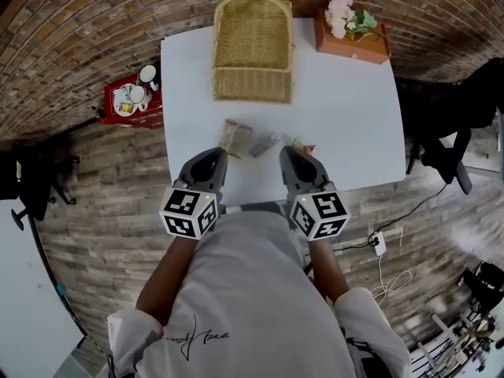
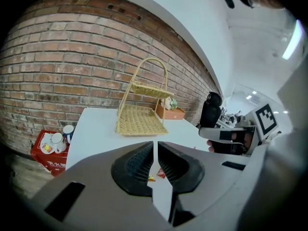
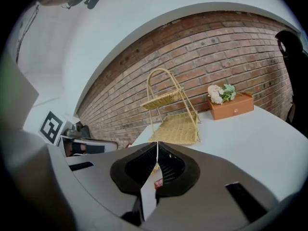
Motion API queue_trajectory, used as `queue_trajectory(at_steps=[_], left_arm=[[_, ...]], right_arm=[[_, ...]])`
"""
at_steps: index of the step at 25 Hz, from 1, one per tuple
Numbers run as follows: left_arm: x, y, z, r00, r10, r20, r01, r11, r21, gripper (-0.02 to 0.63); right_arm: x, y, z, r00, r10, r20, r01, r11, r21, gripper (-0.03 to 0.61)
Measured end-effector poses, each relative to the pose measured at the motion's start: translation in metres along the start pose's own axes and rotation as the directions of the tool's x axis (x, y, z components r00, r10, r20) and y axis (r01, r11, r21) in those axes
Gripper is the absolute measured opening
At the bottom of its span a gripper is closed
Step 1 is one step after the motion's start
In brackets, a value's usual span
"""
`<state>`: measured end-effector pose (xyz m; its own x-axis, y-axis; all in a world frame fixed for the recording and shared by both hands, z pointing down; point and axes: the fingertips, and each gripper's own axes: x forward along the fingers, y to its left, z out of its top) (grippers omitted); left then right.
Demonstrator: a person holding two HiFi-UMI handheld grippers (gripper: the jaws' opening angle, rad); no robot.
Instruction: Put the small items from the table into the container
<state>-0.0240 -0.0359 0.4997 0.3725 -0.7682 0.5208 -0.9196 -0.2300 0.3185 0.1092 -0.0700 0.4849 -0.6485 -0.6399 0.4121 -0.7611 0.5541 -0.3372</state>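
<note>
Looking down in the head view, the white table (image 1: 346,116) carries a wicker basket (image 1: 253,50) at its far edge, with a flower box (image 1: 352,42) to the right of it. Three small packets (image 1: 264,144) lie in a loose row near the near edge, well apart from the basket. The left gripper (image 1: 214,157) and right gripper (image 1: 290,153) point at this row from the near side, one at each end. A red crate (image 1: 130,102) holding mugs (image 1: 138,94) stands on the floor left of the table. In the left gripper view, the jaws are pressed together with nothing clamped between them (packet fragments (image 2: 160,173) show on the table below the pads). In the right gripper view, the jaws are likewise together and empty, with the basket (image 3: 178,126) ahead.
</note>
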Motion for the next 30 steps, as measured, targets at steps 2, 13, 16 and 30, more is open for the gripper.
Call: queue_trajectory(at_steps=[2, 13, 16, 30], left_arm=[[0.002, 0.007, -0.003, 0.999, 0.032, -0.014, -0.032, 0.999, -0.003, 0.011], [0.035, 0.013, -0.029, 0.99, 0.022, -0.138, -0.022, 1.0, -0.002, 0.091], [0.041, 0.013, -0.035, 0.988, 0.024, -0.154, -0.024, 1.0, -0.003, 0.112], [0.057, 0.028, -0.053, 0.976, 0.058, -0.21, -0.068, 0.997, -0.04, 0.244]], right_arm=[[0.004, 0.005, -0.001, 1.0, 0.01, -0.013, -0.01, 1.0, -0.002, 0.021], [0.014, 0.018, -0.008, 0.999, 0.018, -0.051, -0.018, 1.0, 0.005, 0.021], [0.011, 0.019, -0.014, 0.998, 0.014, -0.063, -0.014, 1.0, 0.007, 0.021], [0.008, 0.019, -0.024, 0.997, -0.002, -0.078, 0.005, 1.0, 0.03, 0.021]])
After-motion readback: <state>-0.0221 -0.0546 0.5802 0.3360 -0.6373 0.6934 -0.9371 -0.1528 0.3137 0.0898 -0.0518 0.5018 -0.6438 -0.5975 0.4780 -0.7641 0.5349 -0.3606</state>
